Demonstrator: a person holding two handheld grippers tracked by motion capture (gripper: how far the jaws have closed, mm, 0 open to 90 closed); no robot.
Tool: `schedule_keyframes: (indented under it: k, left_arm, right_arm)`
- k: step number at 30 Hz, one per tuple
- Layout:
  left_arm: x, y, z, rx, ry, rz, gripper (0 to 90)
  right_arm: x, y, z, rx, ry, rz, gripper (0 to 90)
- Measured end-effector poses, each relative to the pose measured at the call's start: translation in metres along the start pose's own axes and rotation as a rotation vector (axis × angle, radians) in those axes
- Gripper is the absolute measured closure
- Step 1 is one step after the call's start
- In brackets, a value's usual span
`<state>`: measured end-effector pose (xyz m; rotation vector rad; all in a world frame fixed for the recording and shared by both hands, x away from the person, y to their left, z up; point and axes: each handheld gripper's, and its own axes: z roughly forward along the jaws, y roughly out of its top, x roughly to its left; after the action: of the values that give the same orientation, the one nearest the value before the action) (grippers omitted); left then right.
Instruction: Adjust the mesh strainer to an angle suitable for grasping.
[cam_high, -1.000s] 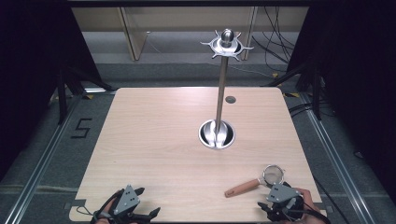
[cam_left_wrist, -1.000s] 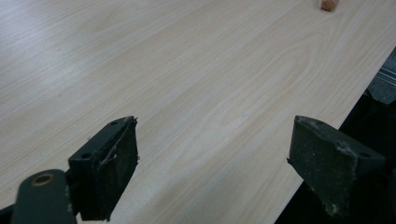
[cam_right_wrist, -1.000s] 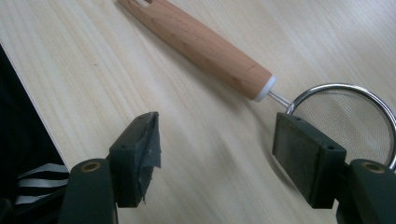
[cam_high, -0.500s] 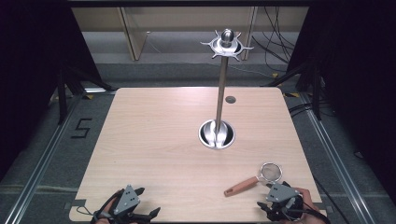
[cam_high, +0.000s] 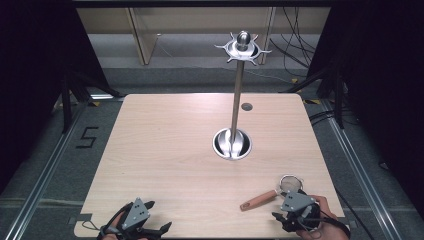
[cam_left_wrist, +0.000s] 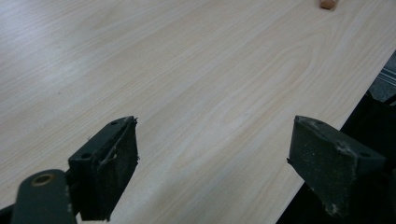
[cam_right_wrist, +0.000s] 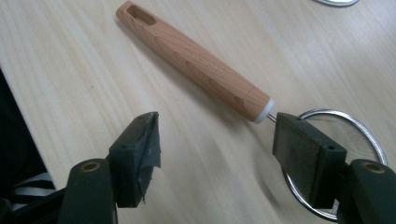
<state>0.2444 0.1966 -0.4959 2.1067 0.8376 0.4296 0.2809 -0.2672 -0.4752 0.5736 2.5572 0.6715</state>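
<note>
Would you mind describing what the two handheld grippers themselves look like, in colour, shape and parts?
Both are black tools. The left gripper and right gripper each carry a grey three-cornered plate on top, with small holes in it. Each has two blocky black jaws with flat, scuffed dark pads, and a brass-coloured ring sits in each jaw arm. Black cable trails by the right one, and striped black-and-white fabric shows beside it.

Wooden-handled strainer (cam_high: 272, 192) flat on table (cam_high: 165, 150)
</note>
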Motion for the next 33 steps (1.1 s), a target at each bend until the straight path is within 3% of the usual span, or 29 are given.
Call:
schedule_keyframes:
  k: [3,4,5,6,8,9,10,13,14,15,16,17,18,21,24,25,26,27,30,32,33]
  left_arm:
    - [-0.001,0.000,0.001,-0.013,-0.007,-0.015,15.0]
    - [-0.002,0.000,0.001,-0.018,-0.008,-0.026,15.0]
    - [0.001,0.000,0.000,-0.008,-0.002,0.005,15.0]
    - [0.002,0.001,0.000,-0.004,0.001,0.022,15.0]
    - [-0.001,0.000,0.001,-0.021,-0.009,-0.020,15.0]
    - [-0.002,-0.001,0.002,-0.025,-0.011,-0.032,15.0]
    - [-0.002,0.000,0.001,-0.020,-0.009,-0.026,15.0]
    - [0.000,0.000,0.000,0.000,-0.001,-0.006,15.0]
    - [0.000,0.000,0.000,0.003,-0.002,-0.008,15.0]
    - [-0.002,-0.001,0.002,-0.029,-0.013,-0.033,15.0]
    - [-0.002,0.000,0.002,-0.026,-0.012,-0.033,15.0]
    - [-0.001,-0.001,0.001,-0.007,-0.004,-0.015,15.0]
    - [-0.002,-0.001,0.001,-0.021,-0.011,-0.029,15.0]
    - [0.000,0.000,0.000,-0.001,0.002,-0.002,15.0]
    - [0.000,0.000,0.000,-0.006,-0.005,-0.006,15.0]
    - [0.002,0.001,-0.001,-0.003,-0.003,0.029,15.0]
    - [-0.001,0.000,0.000,-0.017,-0.012,-0.022,15.0]
    - [-0.001,0.000,0.000,0.002,-0.004,-0.017,15.0]
    - [0.000,0.000,-0.001,0.001,-0.003,-0.003,15.0]
    - [-0.001,0.000,-0.001,0.005,-0.003,-0.014,15.0]
    - [0.000,0.000,-0.001,-0.001,-0.002,0.001,15.0]
  right_arm:
    - [-0.002,0.005,0.002,0.010,-0.006,0.028,33.0]
    - [-0.005,0.006,0.003,-0.002,0.001,-0.016,32.9]
    - [-0.003,0.007,0.003,0.009,-0.010,0.020,32.9]
    - [-0.006,0.008,0.005,-0.001,-0.007,-0.008,32.9]
    - [-0.005,0.009,0.005,0.010,-0.014,0.019,32.9]
    - [-0.007,0.009,0.007,-0.005,-0.011,-0.016,32.9]
    - [-0.005,0.011,0.007,-0.004,0.000,0.013,32.9]
    - [-0.007,0.012,0.009,-0.001,-0.002,-0.026,32.9]
    - [-0.007,0.013,0.009,0.000,0.006,-0.022,32.9]
    - [-0.006,0.014,0.009,0.004,-0.002,-0.001,32.8]
    - [-0.008,0.018,0.011,0.001,0.017,-0.025,32.8]
    - [-0.008,0.018,0.011,0.001,0.017,-0.025,32.8]
    - [-0.007,0.021,0.012,0.010,0.013,-0.004,32.8]
    - [-0.012,0.034,0.019,0.003,0.029,-0.058,32.1]
    - [-0.014,0.043,0.024,0.021,0.057,-0.084,32.2]
    - [-0.014,0.045,0.025,0.023,0.058,-0.087,32.3]
    - [-0.014,0.047,0.027,0.029,0.067,-0.100,32.3]
    - [-0.013,0.048,0.028,0.036,0.070,-0.095,32.3]
    - [-0.013,0.051,0.030,0.042,0.089,-0.099,32.5]
    - [-0.013,0.052,0.032,0.049,0.111,-0.101,32.5]
    - [-0.013,0.053,0.033,0.066,0.126,-0.099,32.5]
